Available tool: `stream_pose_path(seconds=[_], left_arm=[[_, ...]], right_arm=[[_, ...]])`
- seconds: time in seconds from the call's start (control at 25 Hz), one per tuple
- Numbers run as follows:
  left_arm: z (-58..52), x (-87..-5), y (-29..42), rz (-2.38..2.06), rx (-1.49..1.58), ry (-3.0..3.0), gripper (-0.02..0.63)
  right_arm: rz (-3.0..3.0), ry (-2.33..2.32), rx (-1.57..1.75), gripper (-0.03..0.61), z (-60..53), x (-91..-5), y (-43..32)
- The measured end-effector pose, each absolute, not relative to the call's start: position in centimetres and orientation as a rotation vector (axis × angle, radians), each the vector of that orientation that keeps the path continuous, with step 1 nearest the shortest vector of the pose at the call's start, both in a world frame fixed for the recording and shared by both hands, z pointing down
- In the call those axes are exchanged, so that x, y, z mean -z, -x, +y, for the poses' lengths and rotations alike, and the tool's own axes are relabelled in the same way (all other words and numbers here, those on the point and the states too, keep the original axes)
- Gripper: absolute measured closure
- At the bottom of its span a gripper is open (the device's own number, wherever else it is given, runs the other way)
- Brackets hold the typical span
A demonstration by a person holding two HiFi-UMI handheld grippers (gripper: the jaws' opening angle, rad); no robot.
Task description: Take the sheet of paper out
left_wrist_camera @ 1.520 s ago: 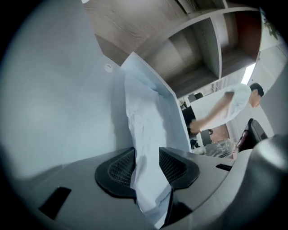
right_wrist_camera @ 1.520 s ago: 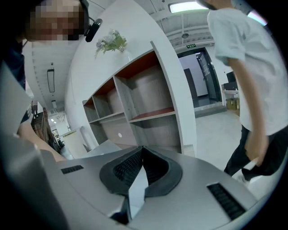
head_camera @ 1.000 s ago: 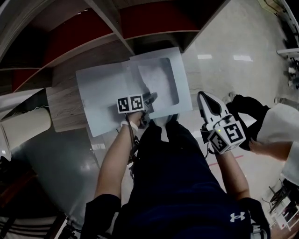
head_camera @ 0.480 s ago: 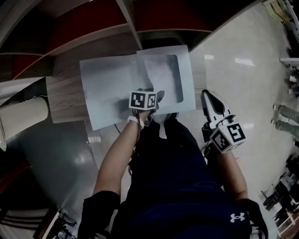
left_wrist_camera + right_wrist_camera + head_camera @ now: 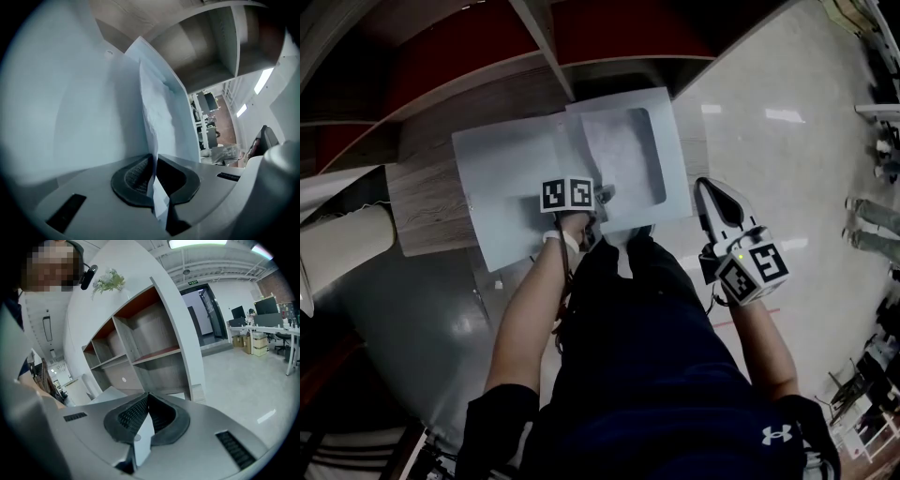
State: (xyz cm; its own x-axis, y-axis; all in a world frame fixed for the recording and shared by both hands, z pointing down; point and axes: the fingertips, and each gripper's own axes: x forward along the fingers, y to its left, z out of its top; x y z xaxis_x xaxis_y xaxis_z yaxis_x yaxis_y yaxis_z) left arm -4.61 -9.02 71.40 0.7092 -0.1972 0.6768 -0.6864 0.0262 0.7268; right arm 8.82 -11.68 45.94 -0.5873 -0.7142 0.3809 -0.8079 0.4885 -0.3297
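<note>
A pale folder (image 5: 506, 187) lies open on a wooden ledge (image 5: 422, 211). Its right leaf has a window cutout, and the crinkled sheet of paper (image 5: 623, 150) shows through it. My left gripper (image 5: 602, 197) is at the folder's near edge. In the left gripper view the sheet (image 5: 154, 117) stands on edge between the pads, with the folder leaf (image 5: 70, 103) to its left. The left gripper (image 5: 153, 157) has its jaws closing, and the pads pinch the sheet. My right gripper (image 5: 705, 186) hangs over the floor to the right of the folder, with its pads meeting (image 5: 148, 394).
A wooden shelf unit (image 5: 469, 56) with red back panels rises behind the ledge and also fills the right gripper view as a shelf unit (image 5: 140, 343). A white rounded object (image 5: 347, 248) sits at the left. Glossy floor (image 5: 769, 141) lies to the right, with desks (image 5: 267, 329) beyond.
The left gripper stays at the folder's near edge and the right gripper keeps its place. Only the head view shifts a little.
</note>
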Motion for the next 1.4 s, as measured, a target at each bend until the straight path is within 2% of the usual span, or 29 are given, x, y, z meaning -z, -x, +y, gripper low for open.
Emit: stream_pose_path(seconds=[0.16,1.4], left_arm=[[-9.0,-71.2,5.0,-0.751,-0.432,-1.544,0.598],[-4.9,-65.8,19.1,-0.958,-0.423,-1.534,0.600]], right_arm=[[-2.534,-1.331,-0.723,0.566,-11.8,-46.0,-9.3],[-2.606,-1.302,-0.698,0.566,-11.8,-44.4,-7.0]])
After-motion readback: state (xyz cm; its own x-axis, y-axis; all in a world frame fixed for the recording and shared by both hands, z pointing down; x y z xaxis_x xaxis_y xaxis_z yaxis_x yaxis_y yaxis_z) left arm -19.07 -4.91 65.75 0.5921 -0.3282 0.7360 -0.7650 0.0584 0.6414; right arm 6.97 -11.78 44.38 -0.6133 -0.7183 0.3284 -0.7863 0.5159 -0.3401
